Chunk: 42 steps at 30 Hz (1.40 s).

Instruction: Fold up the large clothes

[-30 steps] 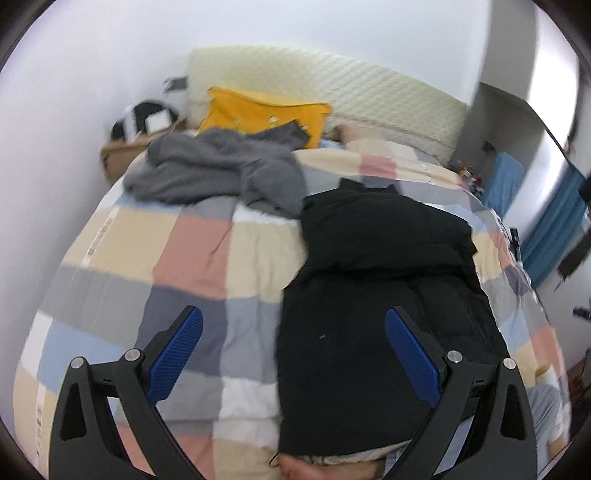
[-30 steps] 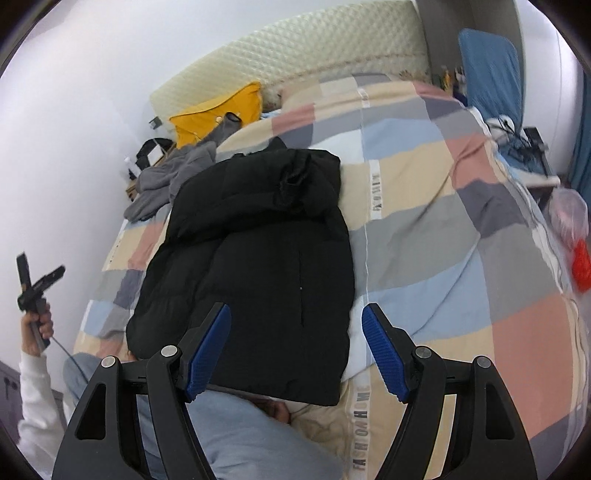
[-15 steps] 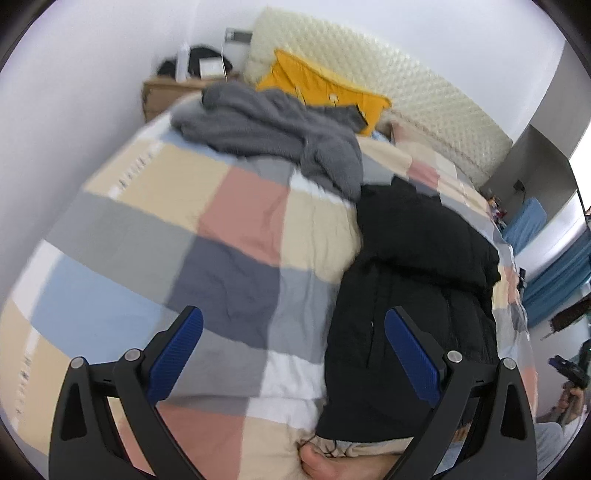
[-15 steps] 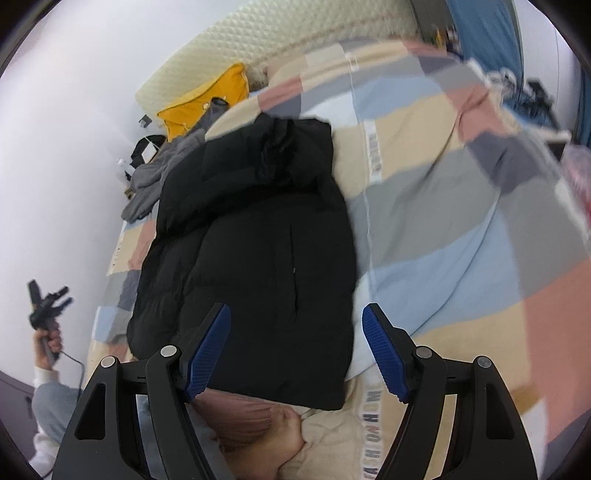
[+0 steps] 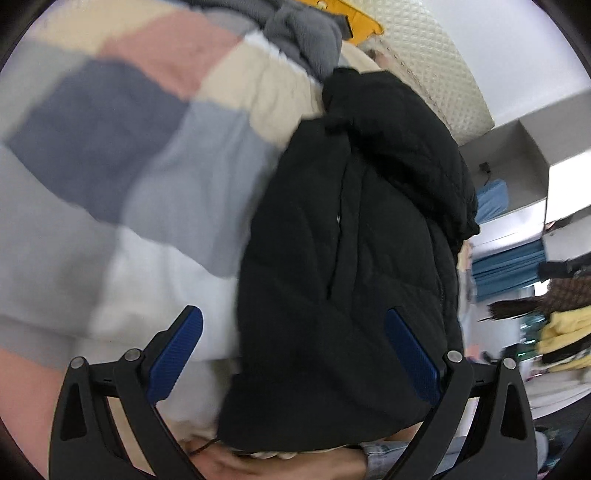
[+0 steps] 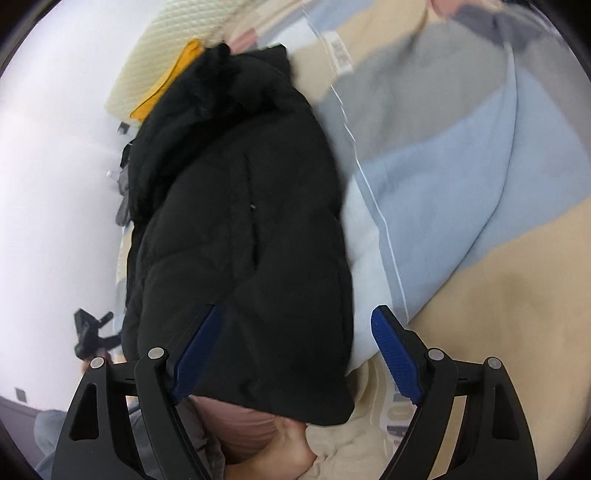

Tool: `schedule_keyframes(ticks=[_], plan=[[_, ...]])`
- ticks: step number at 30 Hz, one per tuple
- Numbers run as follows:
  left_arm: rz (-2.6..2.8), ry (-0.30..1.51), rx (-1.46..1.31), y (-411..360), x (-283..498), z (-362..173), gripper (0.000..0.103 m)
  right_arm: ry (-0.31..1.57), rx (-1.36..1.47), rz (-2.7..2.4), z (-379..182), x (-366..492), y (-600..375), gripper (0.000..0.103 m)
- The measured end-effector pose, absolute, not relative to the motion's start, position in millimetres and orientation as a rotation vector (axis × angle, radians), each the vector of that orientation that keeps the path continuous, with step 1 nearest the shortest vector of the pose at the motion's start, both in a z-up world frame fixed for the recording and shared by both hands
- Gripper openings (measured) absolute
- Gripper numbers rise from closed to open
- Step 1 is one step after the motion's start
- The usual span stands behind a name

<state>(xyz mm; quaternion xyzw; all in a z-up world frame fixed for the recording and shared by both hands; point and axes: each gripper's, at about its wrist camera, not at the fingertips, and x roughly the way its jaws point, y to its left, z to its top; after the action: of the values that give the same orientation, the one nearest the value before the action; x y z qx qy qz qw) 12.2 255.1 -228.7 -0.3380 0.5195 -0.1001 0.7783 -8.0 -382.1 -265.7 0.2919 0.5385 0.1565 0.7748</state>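
A black puffer jacket (image 5: 354,236) lies lengthwise on the checked quilt (image 5: 122,155) of a bed, its hood end toward the headboard. It also shows in the right wrist view (image 6: 240,229). My left gripper (image 5: 295,350) is open, low over the jacket's near left hem corner, with the hem between its blue pads. My right gripper (image 6: 295,350) is open, low over the jacket's near right hem corner. Both hold nothing.
A grey garment (image 5: 303,33) and a yellow pillow (image 5: 362,26) lie near the quilted headboard (image 5: 436,62). My bare foot (image 6: 280,454) rests at the bed's near edge under the jacket hem. Shelving and blue curtains (image 5: 509,266) stand to the right.
Both grippers have dropped down and moved in close to the jacket's near hem, the left swinging right and the right swinging left. Both stayed open. The jacket has not moved.
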Motion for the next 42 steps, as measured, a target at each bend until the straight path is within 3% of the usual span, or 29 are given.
schedule_keyframes(ticks=[7, 14, 16, 19, 22, 30, 31, 34, 36, 37, 40, 42], plan=[[-0.225, 1.133, -0.784, 246.1, 12.1, -250.7, 0.099, 1.064, 0.663, 0.443, -271.2, -8.3, -373.7, 0.084], [-0.218, 1.135, -0.7, 239.4, 10.0, -263.5, 0.097, 1.115, 0.652, 0.465, -288.3, 2.1, -362.7, 0.087], [-0.248, 1.118, -0.715, 237.3, 9.1, -261.5, 0.095, 1.118, 0.627, 0.507, -280.1, 2.3, -354.7, 0.087], [-0.384, 1.086, -0.8, 232.1, 4.1, -255.9, 0.08, 1.046, 0.654, 0.563, -261.9, -2.0, -351.3, 0.087], [-0.472, 1.028, -0.807, 223.9, -0.1, -246.1, 0.08, 1.004, 0.678, 0.609, -253.9, -1.1, -351.6, 0.087], [-0.41, 1.092, -0.841, 219.5, 11.3, -270.7, 0.075, 1.163, 0.658, 0.506, -306.0, 4.1, -353.9, 0.086], [-0.405, 1.09, -0.851, 219.1, 11.7, -271.1, 0.074, 1.171, 0.644, 0.513, -307.4, 3.3, -351.0, 0.083], [-0.413, 1.086, -0.859, 215.1, 9.8, -267.0, 0.06, 1.152, 0.645, 0.595, -295.5, 2.4, -340.4, 0.061], [-0.417, 1.081, -0.857, 211.0, 10.0, -261.7, 0.051, 1.126, 0.595, 0.596, -282.4, 3.9, -333.2, 0.038], [-0.407, 1.081, -0.853, 212.2, 9.2, -258.7, 0.051, 1.108, 0.555, 0.562, -273.9, 3.9, -330.7, 0.018], [-0.371, 1.08, -0.861, 210.1, 10.6, -252.0, 0.043, 1.088, 0.541, 0.551, -259.8, 5.3, -327.0, 0.011], [-0.357, 1.071, -0.867, 209.7, 11.1, -244.2, 0.029, 1.064, 0.521, 0.545, -244.0, 6.8, -325.3, 0.009]])
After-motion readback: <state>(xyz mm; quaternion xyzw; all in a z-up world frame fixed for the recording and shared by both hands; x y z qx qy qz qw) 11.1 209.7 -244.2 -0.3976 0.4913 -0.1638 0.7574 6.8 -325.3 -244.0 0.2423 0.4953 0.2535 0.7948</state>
